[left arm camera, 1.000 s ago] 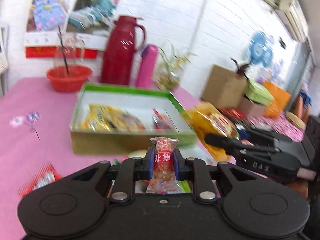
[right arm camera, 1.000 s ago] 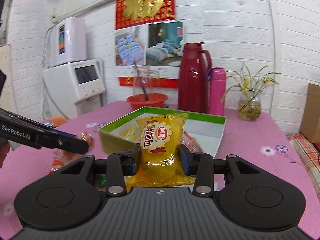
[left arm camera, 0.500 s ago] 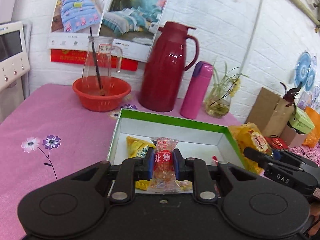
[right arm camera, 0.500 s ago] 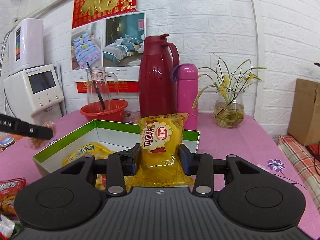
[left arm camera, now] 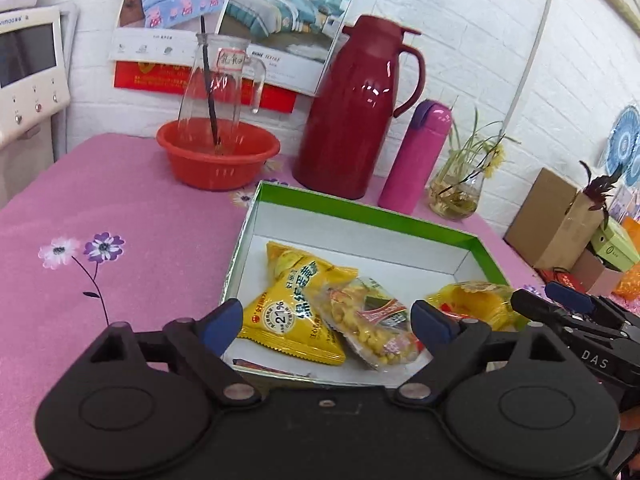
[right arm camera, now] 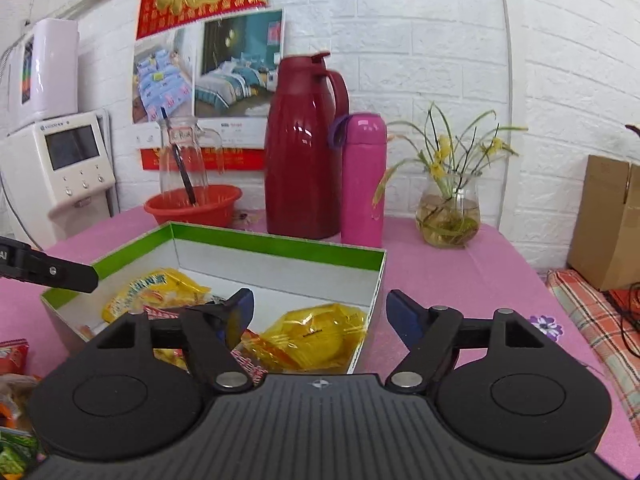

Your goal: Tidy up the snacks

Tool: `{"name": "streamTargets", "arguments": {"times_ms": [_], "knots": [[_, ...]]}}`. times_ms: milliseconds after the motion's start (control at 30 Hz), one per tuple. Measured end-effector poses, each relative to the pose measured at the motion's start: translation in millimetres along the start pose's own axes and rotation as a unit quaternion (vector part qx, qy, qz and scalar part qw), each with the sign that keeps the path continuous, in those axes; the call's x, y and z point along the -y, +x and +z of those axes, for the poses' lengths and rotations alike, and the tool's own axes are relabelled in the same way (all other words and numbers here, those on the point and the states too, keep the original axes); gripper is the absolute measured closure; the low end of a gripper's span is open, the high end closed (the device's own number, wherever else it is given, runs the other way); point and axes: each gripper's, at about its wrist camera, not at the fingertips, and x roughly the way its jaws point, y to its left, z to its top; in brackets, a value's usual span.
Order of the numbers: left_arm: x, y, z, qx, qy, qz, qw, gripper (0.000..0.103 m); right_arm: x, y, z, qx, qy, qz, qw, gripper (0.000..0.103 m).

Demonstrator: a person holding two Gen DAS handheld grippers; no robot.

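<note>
Several yellow snack packets (left arm camera: pixel 294 306) lie inside green-rimmed box (left arm camera: pixel 360 210).

Pink table (left arm camera: pixel 120 208), green-rimmed box (left arm camera: pixel 360 212), red basin (left arm camera: pixel 218 164), thermos (left arm camera: pixel 352 120)

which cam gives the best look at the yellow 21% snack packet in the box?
Left wrist: the yellow 21% packet lies face up in the green-rimmed box, print legible. Right wrist shows only its yellow top, partly hidden behind the right hand-held gripper.
</note>
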Motion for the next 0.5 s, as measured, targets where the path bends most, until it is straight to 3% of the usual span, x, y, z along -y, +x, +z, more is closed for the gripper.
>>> {"name": "streamTargets", "arguments": {"times_ms": [233, 500], "knots": [[21.2, -52.1, -11.4, 0.008, 0.021, -0.024, 0.9995, 0.000, -14.1, -55.4, 5.1, 0.020, 0.004, 0.037, 0.999, 0.000], [50.5, -102.4, -60.1, -0.013, 0.059, -0.077, 0.9952, 0.000, -19.3, -115.2, -25.3, -0.011, 0.019, 0.069, 0.997, 0.000]]}}
